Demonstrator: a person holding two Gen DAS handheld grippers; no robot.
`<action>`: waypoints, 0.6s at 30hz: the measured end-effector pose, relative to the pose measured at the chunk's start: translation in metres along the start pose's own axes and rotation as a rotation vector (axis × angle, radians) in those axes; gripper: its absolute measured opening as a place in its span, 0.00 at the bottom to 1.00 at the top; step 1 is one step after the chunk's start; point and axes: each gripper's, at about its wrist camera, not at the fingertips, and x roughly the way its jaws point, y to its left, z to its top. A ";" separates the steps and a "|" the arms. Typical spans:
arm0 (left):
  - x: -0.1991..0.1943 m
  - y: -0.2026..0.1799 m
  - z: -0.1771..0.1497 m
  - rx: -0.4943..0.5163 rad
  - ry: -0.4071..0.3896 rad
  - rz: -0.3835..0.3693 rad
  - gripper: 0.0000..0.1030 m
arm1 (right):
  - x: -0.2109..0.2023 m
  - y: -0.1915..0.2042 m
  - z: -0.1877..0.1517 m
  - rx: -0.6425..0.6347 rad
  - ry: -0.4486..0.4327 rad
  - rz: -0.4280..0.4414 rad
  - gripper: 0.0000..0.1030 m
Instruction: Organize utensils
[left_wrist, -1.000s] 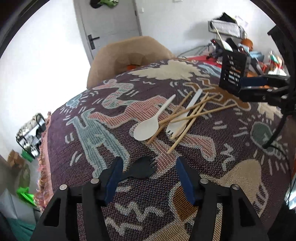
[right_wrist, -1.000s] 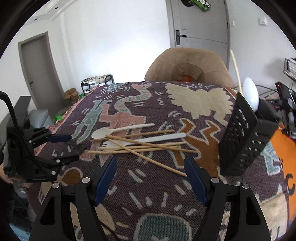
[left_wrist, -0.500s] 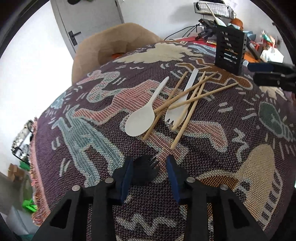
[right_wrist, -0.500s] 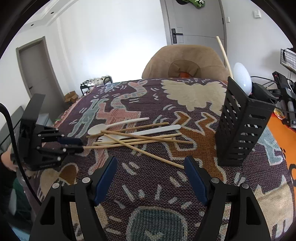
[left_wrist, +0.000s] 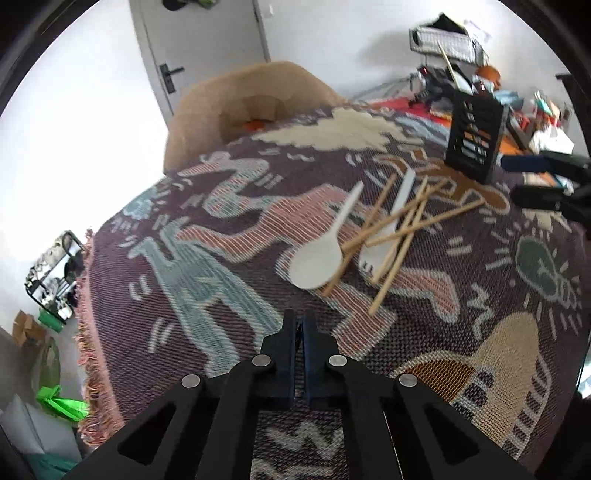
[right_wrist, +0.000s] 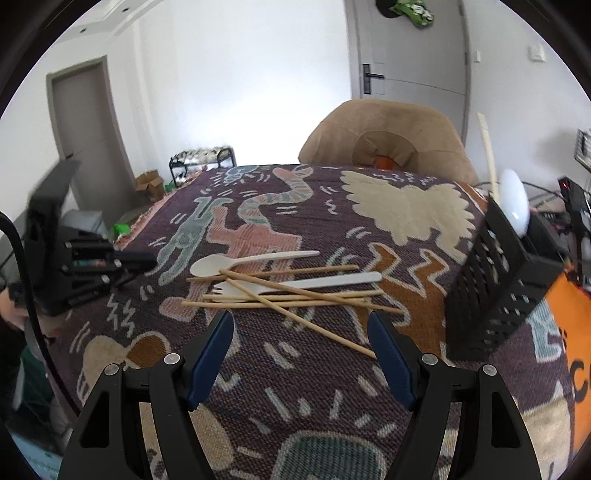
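We see the left claw (left_wrist: 300, 322) with its two blue pads pressed flat together, having just closed. Nothing can be made out between the pads from its own camera, and from the right wrist view, where it sits at the left edge (right_wrist: 131, 258), we cannot tell either. It hangs low over the near part of the counter's patterned cloth (left_wrist: 221, 258). The right claw (right_wrist: 301, 318) stands wide and empty above the cloth, its fingers straddling the near edge of the utensil pile without touching it; from the left wrist view it shows at the far right (left_wrist: 517, 179), just beside the holder (left_wrist: 474, 147). The loose utensils lie in one heap mid-counter. The white spoon (left_wrist: 317, 258) is on the side toward the left claw. The white fork (left_wrist: 384, 243) lies next to it, crossed by several chopsticks (left_wrist: 413, 225) that rest over and beside it. In the right wrist view the spoon (right_wrist: 210, 266), fork (right_wrist: 321, 282) and chopsticks (right_wrist: 295, 302) lie roughly side to side just beyond the claw. The black slotted holder (right_wrist: 498, 288) stands upright to the right of them, with a white spoon bowl (right_wrist: 515, 206) and one pale stick (right_wrist: 487, 155) poking out of its top. A tan chair (right_wrist: 388, 129) stands behind the counter.
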 end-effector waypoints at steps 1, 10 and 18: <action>-0.004 0.002 0.001 -0.007 -0.016 0.005 0.01 | 0.004 0.004 0.003 -0.020 0.010 0.002 0.73; -0.045 0.035 0.007 -0.152 -0.175 0.003 0.01 | 0.047 0.037 0.026 -0.174 0.123 0.040 0.44; -0.067 0.063 -0.006 -0.337 -0.302 -0.059 0.01 | 0.086 0.059 0.033 -0.283 0.235 0.028 0.35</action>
